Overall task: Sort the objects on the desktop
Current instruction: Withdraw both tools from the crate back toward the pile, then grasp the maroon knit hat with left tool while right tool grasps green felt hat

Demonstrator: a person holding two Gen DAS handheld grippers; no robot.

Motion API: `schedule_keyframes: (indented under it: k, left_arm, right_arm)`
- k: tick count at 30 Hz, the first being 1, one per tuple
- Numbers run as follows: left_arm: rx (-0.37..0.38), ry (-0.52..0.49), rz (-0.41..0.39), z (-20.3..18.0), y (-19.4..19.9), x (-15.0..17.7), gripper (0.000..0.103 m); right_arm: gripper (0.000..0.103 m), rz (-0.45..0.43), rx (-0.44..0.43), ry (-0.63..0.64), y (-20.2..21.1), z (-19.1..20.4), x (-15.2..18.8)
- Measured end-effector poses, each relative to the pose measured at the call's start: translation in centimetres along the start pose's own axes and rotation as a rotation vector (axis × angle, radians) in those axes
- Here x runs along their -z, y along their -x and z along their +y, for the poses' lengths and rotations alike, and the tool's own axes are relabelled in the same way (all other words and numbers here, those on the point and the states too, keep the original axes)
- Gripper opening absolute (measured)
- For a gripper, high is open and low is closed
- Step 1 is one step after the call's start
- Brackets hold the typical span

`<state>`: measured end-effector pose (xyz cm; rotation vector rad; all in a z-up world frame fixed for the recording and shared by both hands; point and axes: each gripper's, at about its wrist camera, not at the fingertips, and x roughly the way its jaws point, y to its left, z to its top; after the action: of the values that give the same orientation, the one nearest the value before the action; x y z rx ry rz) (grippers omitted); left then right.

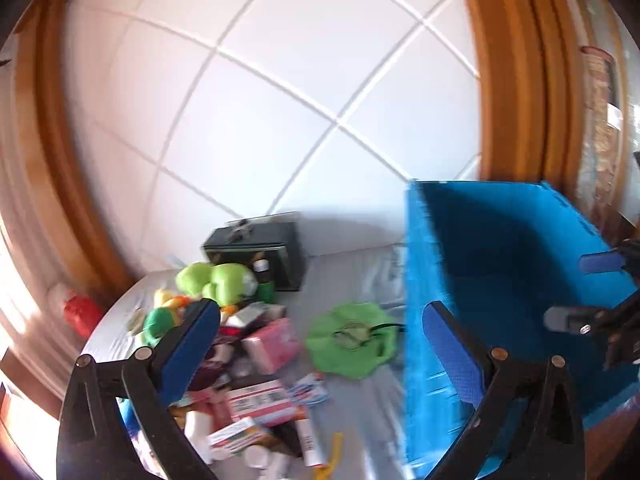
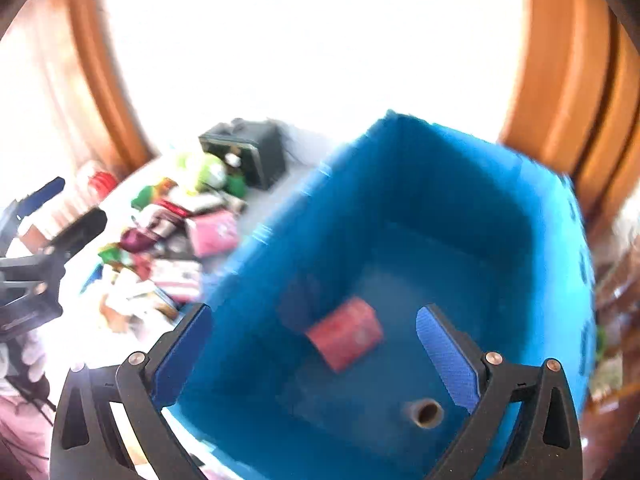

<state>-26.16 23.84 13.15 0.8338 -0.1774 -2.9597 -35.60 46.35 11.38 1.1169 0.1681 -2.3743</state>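
Note:
A blue bin [image 1: 508, 264] stands on the right of the table; it fills the right wrist view [image 2: 400, 200]. A red box [image 2: 346, 338] and a small brown tube [image 2: 425, 413] lie on its floor. My right gripper [image 2: 316, 356] is open and empty above the bin's near side. My left gripper [image 1: 324, 350] is open and empty above a pile of objects: a pink pack [image 1: 276, 344], red-and-white boxes [image 1: 260, 402], a green plush toy [image 1: 218, 282] and a flat green pouch [image 1: 352, 338]. The pile also shows in the right wrist view [image 2: 172, 236].
A dark box [image 1: 260, 248] stands at the back of the table by the white tiled wall. A red-capped container [image 1: 82, 314] sits at the far left edge. Wooden frames flank both sides. The right gripper shows at the right edge of the left wrist view [image 1: 592, 292].

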Motion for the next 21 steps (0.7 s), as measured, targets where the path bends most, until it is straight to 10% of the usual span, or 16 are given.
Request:
schedule_keyframes:
  k: [10, 21]
  left_arm:
    - [-0.100, 0.121, 0.053, 19.9, -2.1, 4.4, 0.103]
    - [-0.022, 0.107, 0.232, 28.8, -13.6, 8.4, 0.103]
  right_arm:
    - [0.103, -0.068, -0.105, 0.011, -3.3, 12.7, -2.2]
    - [0.103, -0.011, -0.034, -0.171, -13.0, 18.8, -4.3]
